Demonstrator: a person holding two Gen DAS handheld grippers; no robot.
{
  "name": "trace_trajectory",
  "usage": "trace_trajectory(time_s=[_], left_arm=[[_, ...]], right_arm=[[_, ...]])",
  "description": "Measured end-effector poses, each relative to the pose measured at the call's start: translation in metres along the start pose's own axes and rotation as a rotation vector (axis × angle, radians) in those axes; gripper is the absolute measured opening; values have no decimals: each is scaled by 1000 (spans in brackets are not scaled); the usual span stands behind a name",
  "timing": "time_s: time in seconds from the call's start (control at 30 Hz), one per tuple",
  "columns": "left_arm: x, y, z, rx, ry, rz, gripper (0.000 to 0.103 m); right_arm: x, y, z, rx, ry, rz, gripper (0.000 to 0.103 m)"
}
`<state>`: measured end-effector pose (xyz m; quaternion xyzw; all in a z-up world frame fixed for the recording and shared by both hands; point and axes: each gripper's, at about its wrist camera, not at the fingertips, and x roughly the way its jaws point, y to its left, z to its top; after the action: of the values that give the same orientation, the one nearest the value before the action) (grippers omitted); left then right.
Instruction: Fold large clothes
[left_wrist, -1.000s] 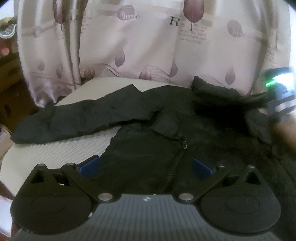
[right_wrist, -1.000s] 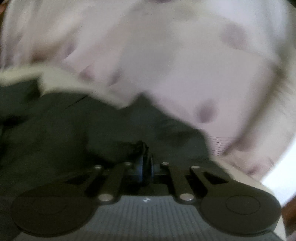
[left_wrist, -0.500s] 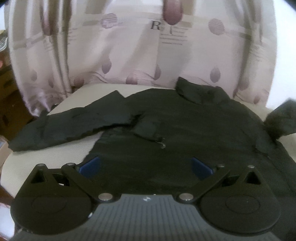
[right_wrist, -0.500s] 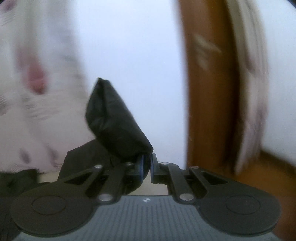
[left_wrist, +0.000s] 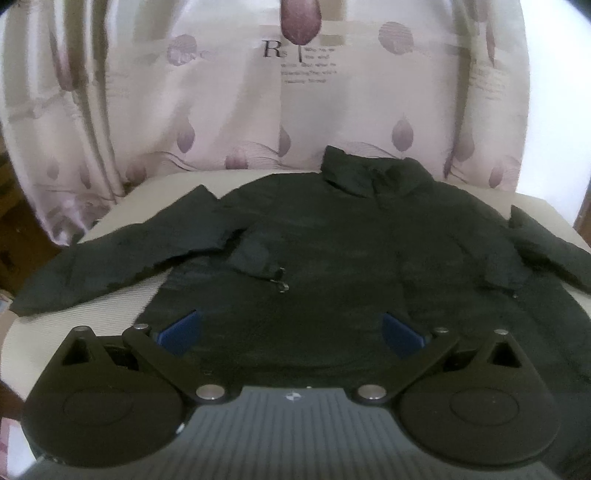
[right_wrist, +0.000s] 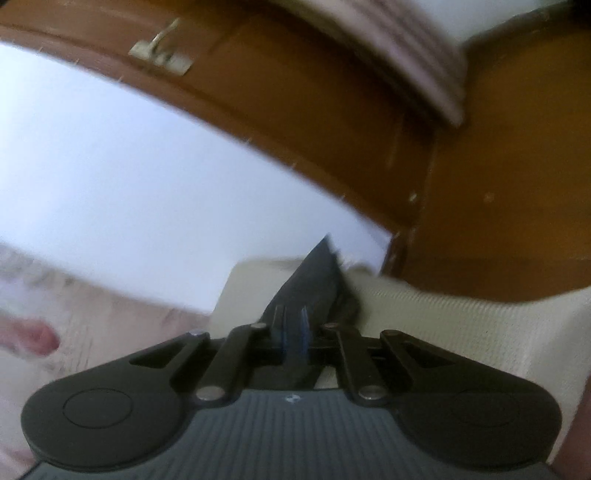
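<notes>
Jacket (left_wrist: 332, 266) now lies spread on the table (left_wrist: 110, 295), its right sleeve (right_wrist: 314, 284) pulled outward; our right hand-held gripper (right_wrist: 293, 328) has just been loosening around it, while our left hand-held gripper (left_wrist: 291, 332) hovers spread. Folding can start.

A cream ribbed table (left_wrist: 110, 295) carries a black jacket (left_wrist: 332, 258) spread flat.

Each gripper (left_wrist: 291, 334) is showing black round discs, silver screws, a grey ribbed body and blue fingers (left_wrist: 180, 332).
</notes>
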<state>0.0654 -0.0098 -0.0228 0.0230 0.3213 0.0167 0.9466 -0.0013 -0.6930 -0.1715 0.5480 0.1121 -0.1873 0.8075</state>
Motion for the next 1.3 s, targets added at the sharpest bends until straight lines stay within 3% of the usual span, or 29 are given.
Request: trace_trajectory(time_s=[0.07, 0.17, 0.23, 0.47, 0.53, 0.63, 0.7, 0.8, 0.87, 1.0, 1.13, 1.3], left_arm=[[0, -6, 0, 11, -2, -10, 103], [-2, -13, -3, 32, -7, -9, 103], [-1, -14, -5, 39, -3, -4, 103], [5, -12, -4, 5, 33, 23, 103], [5, -13, -5, 8, 37, 30, 103], [3, -14, -6, 16, 38, 37, 103], [2, -11, -6, 14, 40, 35, 103], [-2, -4, -4, 5, 36, 33, 103], [-7, 1, -5, -1, 21, 32, 103], [-18, 11, -5, -17, -4, 12, 103], [-28, 20, -7, -44, -22, -13, 103], [-35, 34, -10, -58, -43, -19, 103]], right_arm=[[8, 2, 0, -13, 25, -52, 38], [23, 5, 0, -29, -6, -133, 58], [29, 1, 0, 0, 1, -126, 70], [55, 6, 6, -24, 17, -116, 73], [62, 10, 6, -47, -11, -144, 70], [78, 16, 7, -133, 29, -234, 15], [74, 11, 10, -70, 17, -195, 11], [49, 35, 15, -50, -72, -25, 10], [32, 74, 16, -120, -109, 71, 10], [10, 171, -4, -276, -99, 256, 10], [12, 265, -64, -429, -18, 423, 10], [42, 341, -181, -557, 157, 548, 10]])
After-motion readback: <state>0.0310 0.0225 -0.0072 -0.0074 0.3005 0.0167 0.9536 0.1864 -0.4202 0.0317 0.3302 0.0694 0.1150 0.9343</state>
